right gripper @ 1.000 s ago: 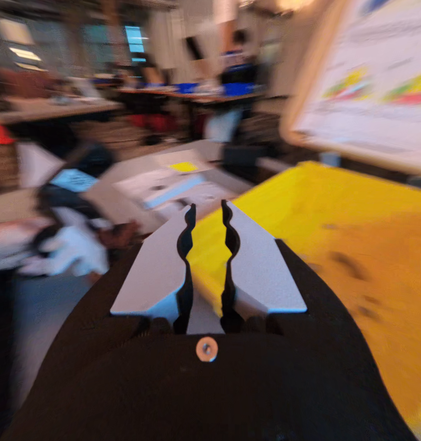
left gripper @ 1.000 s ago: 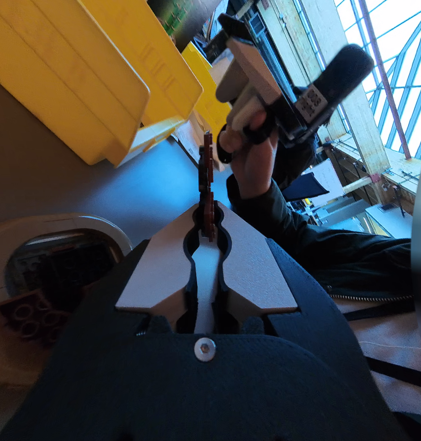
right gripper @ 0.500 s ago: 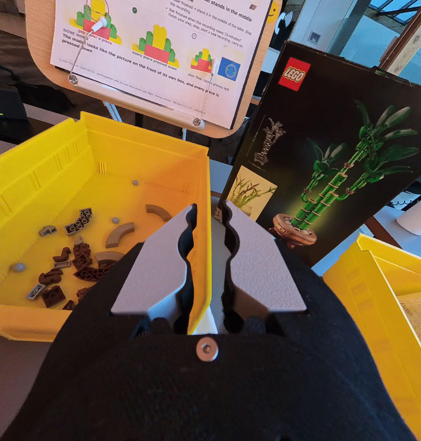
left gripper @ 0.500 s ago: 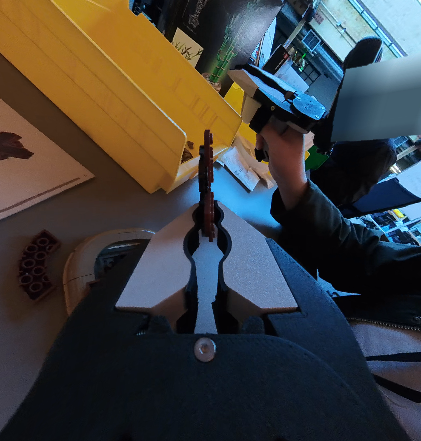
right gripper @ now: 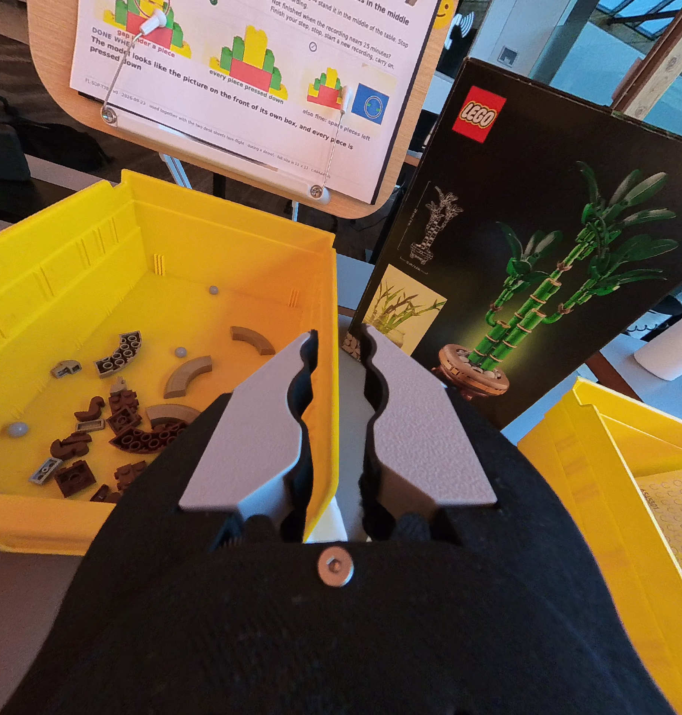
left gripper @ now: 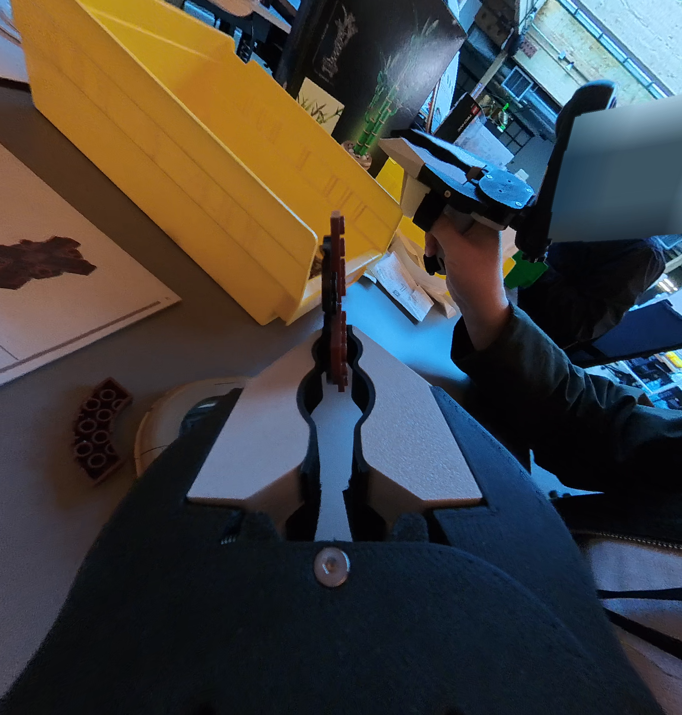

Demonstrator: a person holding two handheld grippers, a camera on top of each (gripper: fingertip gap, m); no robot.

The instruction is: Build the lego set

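Grey table [left gripper: 184, 348] | two yellow bins [right gripper: 60, 247] | left gripper [left gripper: 334, 340] grasping brown plate assembly [left gripper: 334, 294] | right gripper [right gripper: 339, 340] parted, empty

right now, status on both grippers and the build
Left gripper shut on brown plates. Right gripper open, empty, over bin wall. Nothing blocking.

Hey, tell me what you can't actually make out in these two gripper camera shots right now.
- Left wrist view: the brown plate assembly clamped in the left gripper shows edge-on only; its face is unseen.
- Left wrist view: the white round container is mostly hidden behind the gripper body; contents unclear.
- Right wrist view: the right gripper blocks the near corner of the yellow bin.
- Right wrist view: the second yellow bin is cut off by the right edge.
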